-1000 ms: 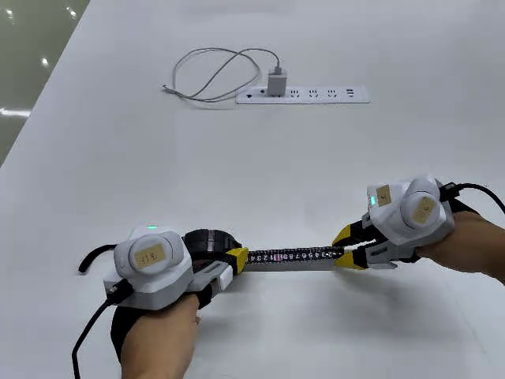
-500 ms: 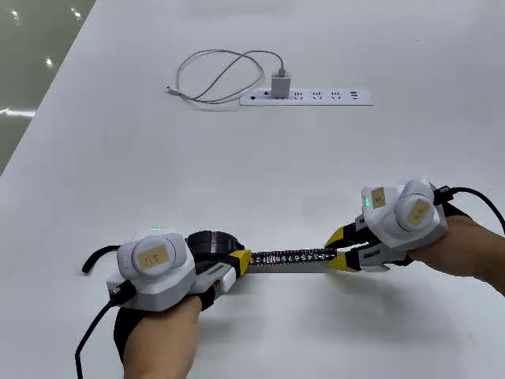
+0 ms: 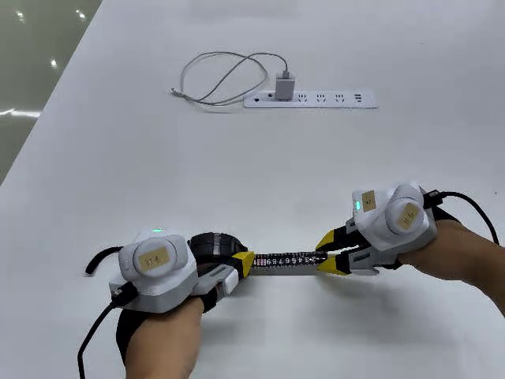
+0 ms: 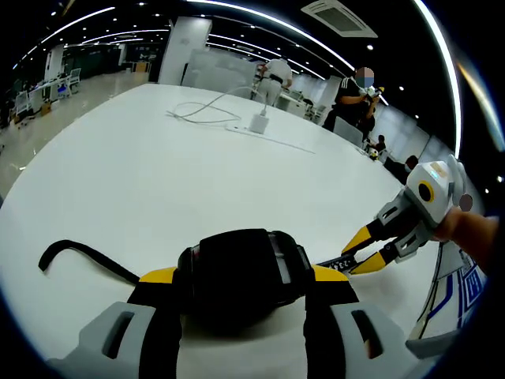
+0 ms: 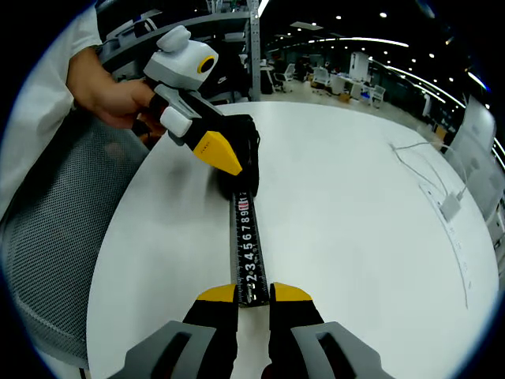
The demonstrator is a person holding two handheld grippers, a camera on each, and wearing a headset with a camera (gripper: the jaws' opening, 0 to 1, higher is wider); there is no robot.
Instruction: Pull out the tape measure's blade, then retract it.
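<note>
Left gripper is clamped around the black body of the tape measure, one yellow-tipped jaw on each side of it, holding it down on the white tabletop. The tape measure's black strap trails off to the left of this gripper, lying loose on the surface.

Straight ahead of the left gripper, the right gripper faces it with its jaws pressed nearly together, pinching the free end of the blade. The blade runs in a flat, straight line from those jaws to the mouth of the tape measure, with the printed numbers facing up. In the head view the same layout shows: left gripper on the tape measure, right gripper on the blade, with a short stretch of blade between the two.

As for progress, the blade is partly out, so the pulling step has at least been started; only a short length is exposed, and the two grippers sit fairly near each other. From this moment alone I cannot tell whether the blade is on its way out or going back in. Either way, the task is not finished: the blade must end fully inside the tape measure, and the right gripper has yet to let go.

Far ahead of both grippers lie a power strip and a looped cable, well apart from the work.
</note>
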